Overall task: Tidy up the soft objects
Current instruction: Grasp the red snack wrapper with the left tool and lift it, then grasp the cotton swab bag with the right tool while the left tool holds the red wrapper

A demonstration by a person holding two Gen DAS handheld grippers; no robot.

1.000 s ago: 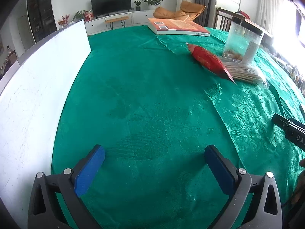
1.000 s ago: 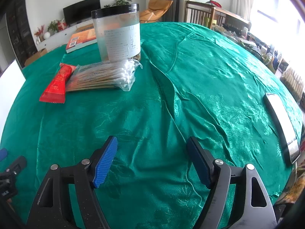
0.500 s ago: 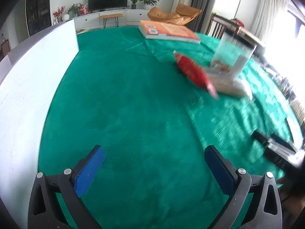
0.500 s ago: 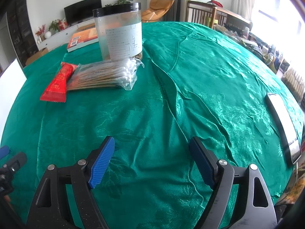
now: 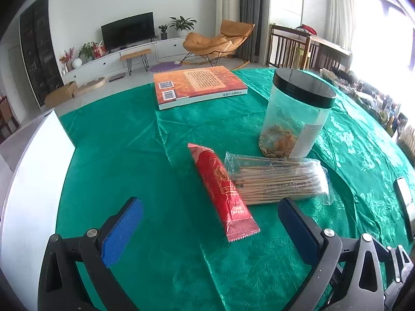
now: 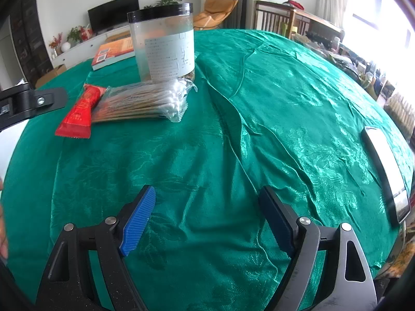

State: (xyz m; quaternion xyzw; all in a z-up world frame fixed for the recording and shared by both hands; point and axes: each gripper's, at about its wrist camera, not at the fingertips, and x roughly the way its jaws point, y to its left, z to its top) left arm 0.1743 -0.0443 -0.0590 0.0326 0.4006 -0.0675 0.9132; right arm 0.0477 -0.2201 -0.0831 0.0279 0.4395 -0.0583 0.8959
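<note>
A red foil packet (image 5: 221, 190) lies on the green tablecloth, its near end between and just ahead of my open left gripper (image 5: 210, 229). Beside it lies a clear bag of cotton swabs (image 5: 277, 181), partly over the packet's right edge. Both show in the right wrist view, the packet (image 6: 79, 115) and the swab bag (image 6: 145, 101), at the far left. My right gripper (image 6: 207, 221) is open and empty over bare cloth, well short of them. The left gripper's body (image 6: 28, 101) shows at that view's left edge.
A clear jar with a black lid (image 5: 295, 119) stands behind the swabs. An orange book (image 5: 197, 84) lies at the table's far side. A white board (image 5: 31, 181) stands along the left. A phone (image 6: 386, 168) lies near the right edge.
My left gripper has swung right and forward, so the red packet and swab bag now lie just ahead of its fingers. My right gripper has barely moved.
</note>
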